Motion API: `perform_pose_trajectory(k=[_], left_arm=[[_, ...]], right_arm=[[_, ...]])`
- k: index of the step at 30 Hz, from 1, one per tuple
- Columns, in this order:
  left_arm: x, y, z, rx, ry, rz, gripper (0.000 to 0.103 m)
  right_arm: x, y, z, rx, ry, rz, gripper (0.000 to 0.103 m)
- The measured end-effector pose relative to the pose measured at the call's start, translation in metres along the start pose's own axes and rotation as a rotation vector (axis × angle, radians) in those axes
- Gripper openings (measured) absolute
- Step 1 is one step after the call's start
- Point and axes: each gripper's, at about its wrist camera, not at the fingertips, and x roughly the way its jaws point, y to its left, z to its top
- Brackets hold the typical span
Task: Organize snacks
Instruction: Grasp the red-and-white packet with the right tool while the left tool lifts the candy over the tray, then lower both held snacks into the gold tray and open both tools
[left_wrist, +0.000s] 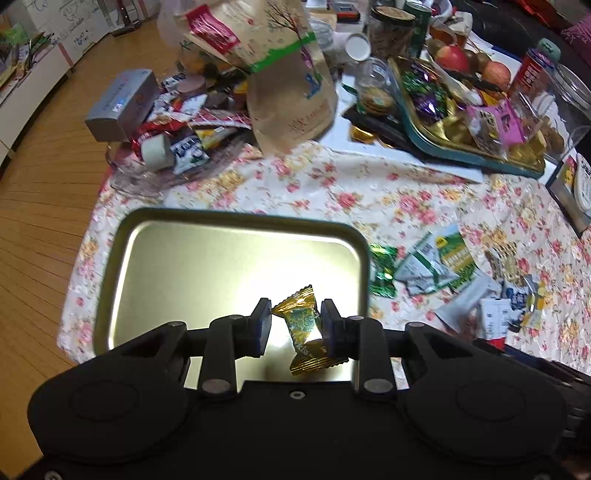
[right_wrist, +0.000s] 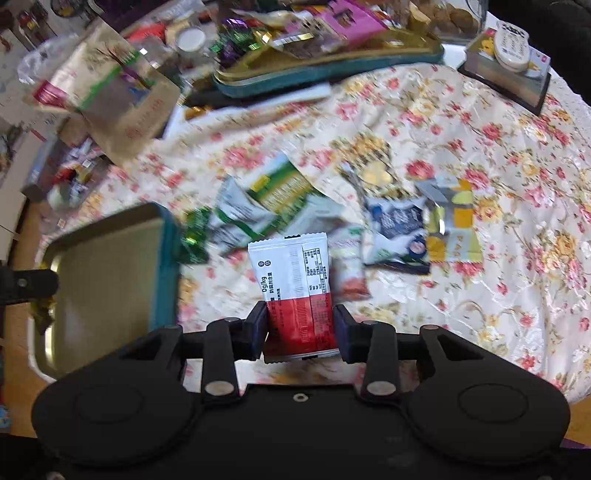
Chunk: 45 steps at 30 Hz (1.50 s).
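left gripper (left_wrist: 295, 325) jaws pinch a gold candy (left_wrist: 303, 326) over the metal tray (left_wrist: 236, 218); release low, centred; right gripper (right_wrist: 300, 326) jaws clamp a red-white packet (right_wrist: 295, 291), tray at nine o'clock

Two apples (left_wrist: 451, 58), two tins – one empty tin (left_wrist: 155, 258), one filled tin (left_wrist: 461, 155); one paper bag (left_wrist: 291, 96)

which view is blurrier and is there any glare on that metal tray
Right wrist view is blurrier: the loose packets and far clutter smear, though the red and white packet in the right gripper stays sharp. Left wrist view is crisper, with a blown-out glare patch on the metal tray behind the gold candy.
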Motion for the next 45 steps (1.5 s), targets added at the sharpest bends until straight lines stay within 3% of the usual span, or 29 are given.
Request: perform_pose_trajectory(k=[5, 9, 17, 22, 34, 45], left_arm=[[0.001, 0.031, 0.018, -0.016, -0.016, 0.055, 0.037], [0.008, 0.055, 0.025, -0.046, 0.009, 0.041, 0.037], [0.007, 0.077, 0.022, -0.046, -0.030, 0.087, 0.042], [0.007, 0.085, 0.024, -0.102, 0.005, 0.010, 0.042], [0.002, 0.092, 0.023, -0.120, 0.009, -0.062, 0.043], [0.006, 0.095, 0.024, -0.152, 0.021, -0.054, 0.043]], right_arm=[[-0.027, 0.026, 0.012, -0.007, -0.072, 0.123, 0.040], [-0.039, 0.054, 0.018, -0.062, -0.109, 0.205, 0.040], [-0.045, 0.120, 0.014, -0.201, -0.075, 0.322, 0.040], [-0.034, 0.144, 0.011, -0.270, -0.039, 0.304, 0.040], [-0.011, 0.161, 0.014, -0.285, -0.018, 0.289, 0.040], [-0.009, 0.170, 0.014, -0.299, 0.021, 0.303, 0.050]])
